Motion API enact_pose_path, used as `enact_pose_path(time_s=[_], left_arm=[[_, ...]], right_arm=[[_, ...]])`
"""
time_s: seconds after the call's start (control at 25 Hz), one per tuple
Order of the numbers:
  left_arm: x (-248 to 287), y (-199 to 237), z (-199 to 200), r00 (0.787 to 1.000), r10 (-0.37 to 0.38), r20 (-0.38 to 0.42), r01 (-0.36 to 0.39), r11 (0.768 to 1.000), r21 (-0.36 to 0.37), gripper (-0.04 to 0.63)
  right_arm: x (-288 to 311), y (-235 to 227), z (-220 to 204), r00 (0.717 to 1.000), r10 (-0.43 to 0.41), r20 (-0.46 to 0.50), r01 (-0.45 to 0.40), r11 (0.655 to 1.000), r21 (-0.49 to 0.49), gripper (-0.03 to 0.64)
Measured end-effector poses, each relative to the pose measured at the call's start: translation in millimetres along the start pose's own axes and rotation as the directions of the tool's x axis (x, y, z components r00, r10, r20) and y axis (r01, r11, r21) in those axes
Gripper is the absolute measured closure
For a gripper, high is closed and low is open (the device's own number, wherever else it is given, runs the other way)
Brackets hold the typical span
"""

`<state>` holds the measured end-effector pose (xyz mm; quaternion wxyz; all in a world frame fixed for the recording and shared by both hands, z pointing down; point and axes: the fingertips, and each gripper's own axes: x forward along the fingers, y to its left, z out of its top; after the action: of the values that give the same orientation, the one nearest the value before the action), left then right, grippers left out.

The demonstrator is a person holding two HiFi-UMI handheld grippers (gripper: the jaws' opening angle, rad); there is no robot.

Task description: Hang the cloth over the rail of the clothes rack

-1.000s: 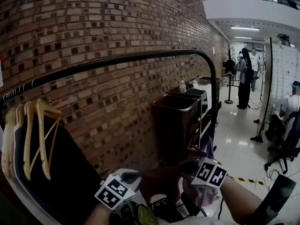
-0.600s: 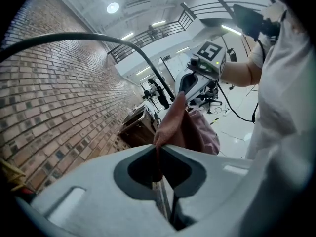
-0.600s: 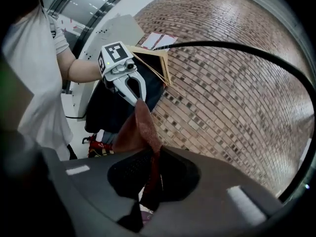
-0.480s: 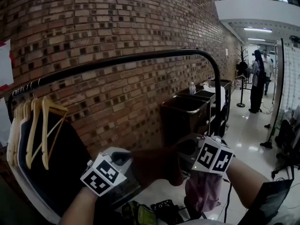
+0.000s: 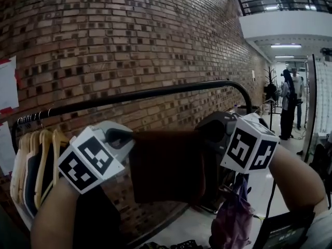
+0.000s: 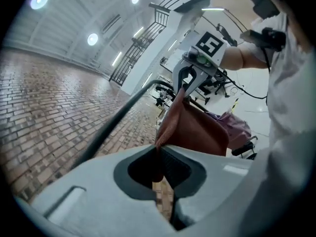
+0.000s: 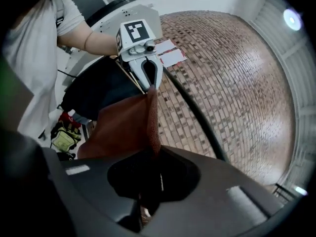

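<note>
A brown cloth [image 5: 166, 165] hangs stretched between my two grippers, just below and in front of the black rail [image 5: 155, 92] of the clothes rack. My left gripper [image 5: 123, 137] is shut on the cloth's left top corner. At the right top corner my right gripper [image 5: 207, 134] is shut on it too. In the left gripper view the cloth [image 6: 197, 127] runs from my jaws to the right gripper [image 6: 185, 85], with the rail [image 6: 116, 122] to the left. From the right gripper view the cloth [image 7: 123, 127] leads to the left gripper [image 7: 148, 80], with the rail [image 7: 197, 115] on the right.
Wooden hangers with dark garments [image 5: 39, 160] crowd the rail's left end. A brick wall [image 5: 129, 40] stands close behind the rack. A purple bag [image 5: 233, 217] hangs low on the right. People [image 5: 288, 105] stand far off on the right.
Both grippers have risen with the cloth from well below the rail to nearly its height, and the cloth is now spread wider between them.
</note>
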<state>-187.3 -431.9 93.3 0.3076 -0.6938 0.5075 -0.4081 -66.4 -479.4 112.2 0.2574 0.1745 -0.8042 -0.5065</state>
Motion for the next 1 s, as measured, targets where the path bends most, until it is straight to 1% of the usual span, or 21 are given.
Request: enact_pose_path(time_s=[0.12, 0.2, 0.32, 0.44, 0.6, 0.68, 0.8, 0.92, 1.0], left_arm=[[-12, 49, 22, 0.998, 0.067, 0.003, -0.067, 0.995, 0.077, 0.583], [-17, 72, 34, 0.996, 0.089, 0.008, -0.089, 0.989, 0.115, 0.583], [-21, 103, 48, 0.994, 0.108, 0.007, -0.107, 0.984, 0.144, 0.583], [-21, 132, 58, 0.989, 0.144, -0.019, -0.137, 0.971, 0.197, 0.583], [-19, 168, 62, 0.982, 0.18, -0.049, -0.164, 0.96, 0.228, 0.583], [-16, 185, 56, 0.976, 0.197, -0.089, -0.171, 0.955, 0.242, 0.583], [-12, 205, 40, 0.967, 0.201, -0.155, -0.162, 0.958, 0.235, 0.583], [-3, 219, 28, 0.961, 0.189, -0.202, -0.145, 0.966, 0.214, 0.583], [7, 222, 18, 0.956, 0.164, -0.242, -0.113, 0.971, 0.21, 0.583]], right_arm=[[-10, -48, 22, 0.997, -0.073, -0.006, 0.072, 0.995, -0.07, 0.6], [-15, -74, 33, 0.994, -0.111, -0.02, 0.109, 0.988, -0.111, 0.6], [-17, -109, 44, 0.99, -0.138, -0.043, 0.132, 0.984, -0.123, 0.6], [-17, -142, 52, 0.986, -0.156, -0.054, 0.149, 0.982, -0.118, 0.6], [-8, -183, 65, 0.979, -0.19, -0.074, 0.174, 0.968, -0.182, 0.6], [2, -193, 67, 0.981, -0.171, -0.096, 0.148, 0.967, -0.206, 0.6], [20, -197, 67, 0.983, -0.123, -0.133, 0.089, 0.967, -0.239, 0.6], [40, -198, 64, 0.983, -0.076, -0.166, 0.031, 0.965, -0.26, 0.599], [54, -197, 59, 0.981, -0.03, -0.191, -0.019, 0.967, -0.254, 0.598]])
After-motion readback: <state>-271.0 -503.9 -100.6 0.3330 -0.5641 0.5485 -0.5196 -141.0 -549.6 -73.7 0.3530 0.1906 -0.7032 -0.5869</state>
